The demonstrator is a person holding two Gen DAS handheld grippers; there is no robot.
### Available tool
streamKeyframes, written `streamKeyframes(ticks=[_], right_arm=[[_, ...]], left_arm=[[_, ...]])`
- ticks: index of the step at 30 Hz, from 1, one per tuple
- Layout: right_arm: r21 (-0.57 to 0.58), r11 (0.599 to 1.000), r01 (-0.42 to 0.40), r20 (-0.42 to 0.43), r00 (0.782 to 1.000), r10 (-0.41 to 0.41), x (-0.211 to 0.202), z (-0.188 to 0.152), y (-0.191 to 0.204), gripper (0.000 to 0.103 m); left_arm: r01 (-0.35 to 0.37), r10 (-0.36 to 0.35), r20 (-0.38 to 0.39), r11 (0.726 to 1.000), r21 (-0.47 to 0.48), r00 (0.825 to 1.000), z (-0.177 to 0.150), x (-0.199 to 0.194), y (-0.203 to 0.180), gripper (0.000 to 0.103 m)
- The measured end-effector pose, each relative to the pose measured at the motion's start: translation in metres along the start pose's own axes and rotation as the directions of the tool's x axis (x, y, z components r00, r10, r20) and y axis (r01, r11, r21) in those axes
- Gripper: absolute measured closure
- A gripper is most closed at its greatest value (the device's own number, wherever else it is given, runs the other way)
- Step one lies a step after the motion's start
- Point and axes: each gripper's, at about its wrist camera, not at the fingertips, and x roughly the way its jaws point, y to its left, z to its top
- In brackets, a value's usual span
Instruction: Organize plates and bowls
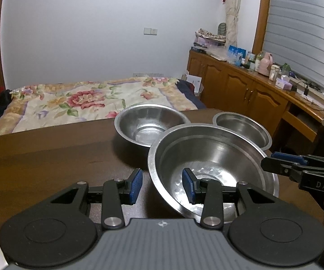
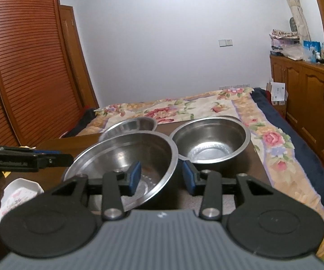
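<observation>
A dark brown wooden table carries three steel bowls. The far left bowl and the far right bowl stand upright near the table's far edge, close together. The near bowl is the largest and sits tilted just in front of them, overlapping both in the left wrist view. At the table's near left corner lies a white tray with a faint floral print.
</observation>
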Motion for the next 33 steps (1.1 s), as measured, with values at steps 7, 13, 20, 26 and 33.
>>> streamKeyframes(ticks=[7, 13, 20, 26, 33], right_arm=[[0.009, 1.0, -0.006, -0.017, 1.0, 0.006, 0.006, -0.003, 0.001, 0.061], [0.029, 1.0, -0.01, -0.032, 0.999, 0.011, 0.013, -0.004, 0.001, 0.061], [0.028, 0.999, -0.03, -0.024, 0.999, 0.031, 0.015, -0.004, 0.002, 0.061], [0.05, 0.998, -0.036, -0.033, 0.999, 0.038, 0.018, -0.005, -0.001, 0.061], [0.068, 0.996, -0.053, -0.061, 0.997, 0.057, 0.02, -0.006, 0.0, 0.076]], left_arm=[[0.004, -0.004, -0.018, 1.0, -0.015, 1.0, 0.001, 0.008, 0.0, 0.061], [-0.005, 0.004, -0.035, 1.0, -0.023, 0.999, 0.0, 0.014, 0.001, 0.061], [-0.011, 0.009, -0.046, 1.0, -0.025, 0.999, -0.002, 0.016, 0.001, 0.064], [0.005, -0.006, -0.053, 1.0, -0.024, 0.999, -0.003, 0.015, 0.0, 0.077], [0.004, -0.005, -0.059, 1.0, -0.031, 0.998, -0.006, 0.002, 0.001, 0.078]])
